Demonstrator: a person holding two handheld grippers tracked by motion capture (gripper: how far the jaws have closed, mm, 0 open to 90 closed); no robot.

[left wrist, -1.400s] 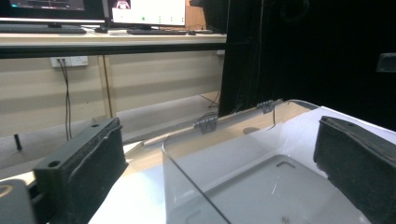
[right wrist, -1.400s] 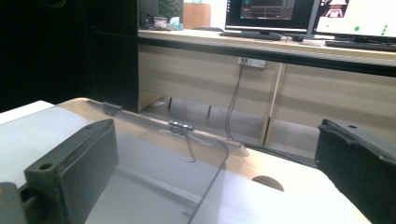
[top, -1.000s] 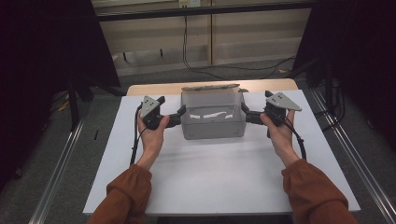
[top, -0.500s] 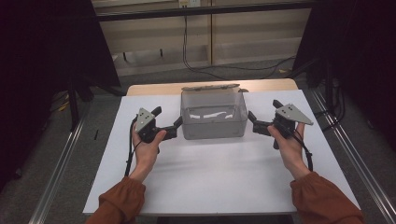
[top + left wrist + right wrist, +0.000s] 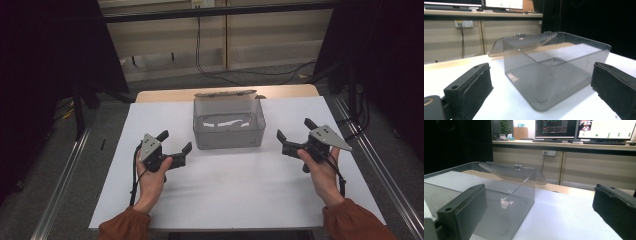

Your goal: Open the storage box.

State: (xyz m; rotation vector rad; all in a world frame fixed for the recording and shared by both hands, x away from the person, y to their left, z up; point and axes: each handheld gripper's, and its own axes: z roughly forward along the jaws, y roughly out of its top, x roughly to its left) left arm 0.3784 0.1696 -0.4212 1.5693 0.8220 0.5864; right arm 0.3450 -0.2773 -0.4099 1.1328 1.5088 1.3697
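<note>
A clear grey plastic box [image 5: 228,127] stands on the white table [image 5: 240,185] with its hinged lid [image 5: 225,93] folded open behind it. Nothing shows inside it. My left gripper [image 5: 175,141] is open, low at the box's front left, a short way off it. In the left gripper view the box [image 5: 554,67] stands ahead between the spread jaws. On the other side my right gripper [image 5: 295,129] is open too, apart from the box's right wall. In the right gripper view the box [image 5: 486,195] sits left of centre.
The white table ends at a wooden strip [image 5: 165,95] behind the box. Metal rails [image 5: 65,180] run along both sides of the table. Cables [image 5: 210,65] lie on the floor beyond, and monitors [image 5: 584,130] stand on a far counter.
Both grippers have let go of the box's sides and drawn back toward the person and outward. The box has stayed in place.
</note>
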